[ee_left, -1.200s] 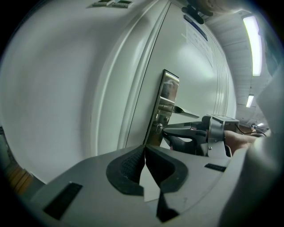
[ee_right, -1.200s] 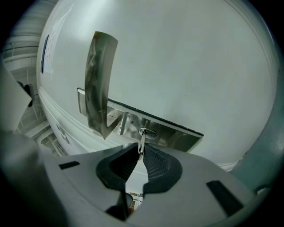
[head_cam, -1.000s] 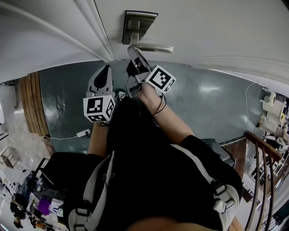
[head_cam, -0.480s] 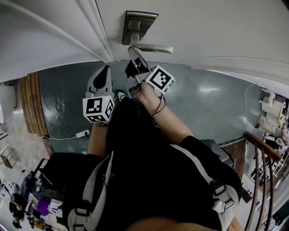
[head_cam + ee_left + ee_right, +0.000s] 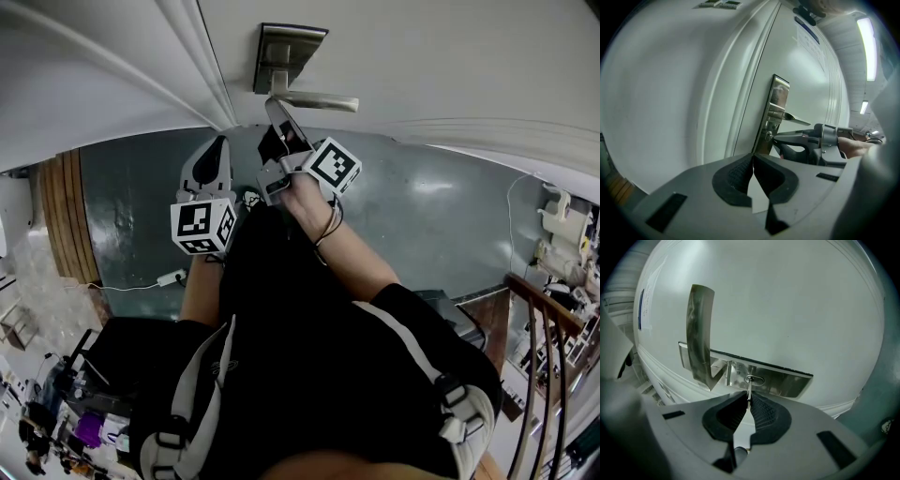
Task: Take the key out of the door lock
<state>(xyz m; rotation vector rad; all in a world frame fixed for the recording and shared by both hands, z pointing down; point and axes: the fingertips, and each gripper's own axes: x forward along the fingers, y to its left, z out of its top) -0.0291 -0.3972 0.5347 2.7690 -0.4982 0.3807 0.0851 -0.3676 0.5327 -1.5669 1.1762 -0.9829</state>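
A silver key [image 5: 749, 391] sticks out of the keyhole [image 5: 754, 379] in the steel lock plate [image 5: 783, 383] of a white door. My right gripper [image 5: 748, 397] is shut on the key's bow, its pads pressed on both sides. In the head view the right gripper [image 5: 275, 105] reaches up to the lock plate [image 5: 286, 52], just under the lever handle [image 5: 319, 100]. My left gripper [image 5: 222, 142] hangs to the left, away from the door, shut with nothing between its pads. In the left gripper view, the left gripper [image 5: 753, 156] looks past its tips at the right gripper [image 5: 801, 140] at the lock.
The white door [image 5: 422, 56] has raised mouldings [image 5: 202, 75] left of the lock. A grey-green floor [image 5: 441, 225] lies below. A wooden strip [image 5: 66, 216] runs at the left, a railing [image 5: 539, 375] at the right, and clutter [image 5: 84, 427] at the lower left.
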